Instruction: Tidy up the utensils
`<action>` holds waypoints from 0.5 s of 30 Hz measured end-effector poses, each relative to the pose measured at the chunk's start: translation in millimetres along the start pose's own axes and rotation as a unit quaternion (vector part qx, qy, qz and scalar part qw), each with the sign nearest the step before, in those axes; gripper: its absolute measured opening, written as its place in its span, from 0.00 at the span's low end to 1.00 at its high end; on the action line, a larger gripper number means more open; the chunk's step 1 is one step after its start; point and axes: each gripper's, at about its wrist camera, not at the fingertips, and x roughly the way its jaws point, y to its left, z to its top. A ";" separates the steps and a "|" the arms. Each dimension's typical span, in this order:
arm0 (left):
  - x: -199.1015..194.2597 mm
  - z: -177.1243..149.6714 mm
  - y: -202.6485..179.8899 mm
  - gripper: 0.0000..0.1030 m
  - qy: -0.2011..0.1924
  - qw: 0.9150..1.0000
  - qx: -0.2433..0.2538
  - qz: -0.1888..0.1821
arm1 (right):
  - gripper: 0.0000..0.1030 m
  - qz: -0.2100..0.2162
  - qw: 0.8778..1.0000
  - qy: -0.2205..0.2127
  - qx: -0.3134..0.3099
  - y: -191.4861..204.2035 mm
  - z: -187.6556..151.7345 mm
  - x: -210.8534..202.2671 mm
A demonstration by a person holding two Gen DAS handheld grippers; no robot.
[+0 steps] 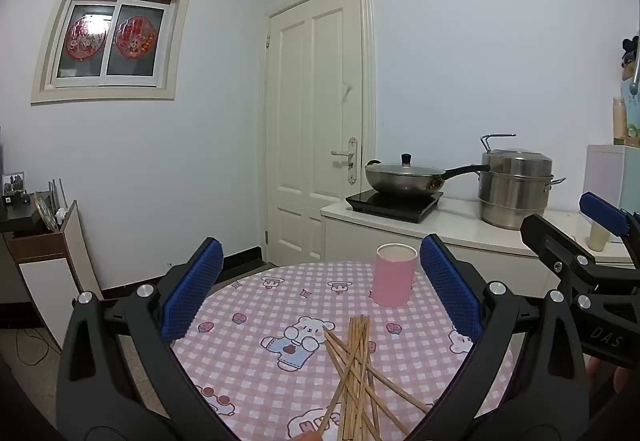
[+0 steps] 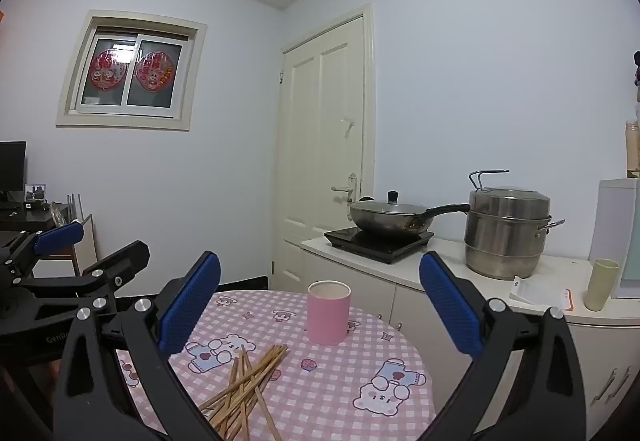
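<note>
A loose pile of wooden chopsticks [image 1: 356, 369] lies crossed on a round table with a pink checked cloth [image 1: 256, 325]; in the right wrist view the chopsticks [image 2: 244, 389] lie low and left of centre. A pink cup [image 1: 394, 275] stands upright behind them, also in the right wrist view [image 2: 328, 311]. My left gripper [image 1: 320, 289] is open and empty, above the table's near side. My right gripper [image 2: 320, 301] is open and empty too; it also shows in the left wrist view [image 1: 568, 225], at the right edge.
A white counter [image 2: 440, 273] right of the table holds an induction hob with a lidded wok [image 2: 388, 219], a steel steamer pot [image 2: 506, 235] and a pale green cup [image 2: 600, 283]. A closed door [image 1: 316, 121] is behind. A low cabinet [image 1: 44, 241] stands left.
</note>
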 end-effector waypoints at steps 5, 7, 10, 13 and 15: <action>-0.4 0.3 -0.6 0.94 0.000 1.000 0.002 0.000 | 0.93 0.001 1.000 0.002 0.000 -0.5 1.0 -0.4; -1.1 0.7 -1.1 0.94 0.000 1.000 0.002 0.000 | 0.93 0.002 1.000 0.002 0.001 -1.3 1.7 -0.9; 0.2 -0.1 -0.2 0.94 0.001 1.000 0.000 0.000 | 0.93 0.003 1.000 0.004 0.003 -3.5 1.7 -1.1; 0.0 0.0 -0.1 0.94 0.001 1.000 0.000 0.000 | 0.93 0.000 1.000 0.006 0.001 -8.1 3.2 1.7; -0.1 0.1 -0.1 0.94 0.002 1.000 -0.001 -0.001 | 0.93 -0.006 1.000 0.006 -0.001 -3.7 3.1 -0.1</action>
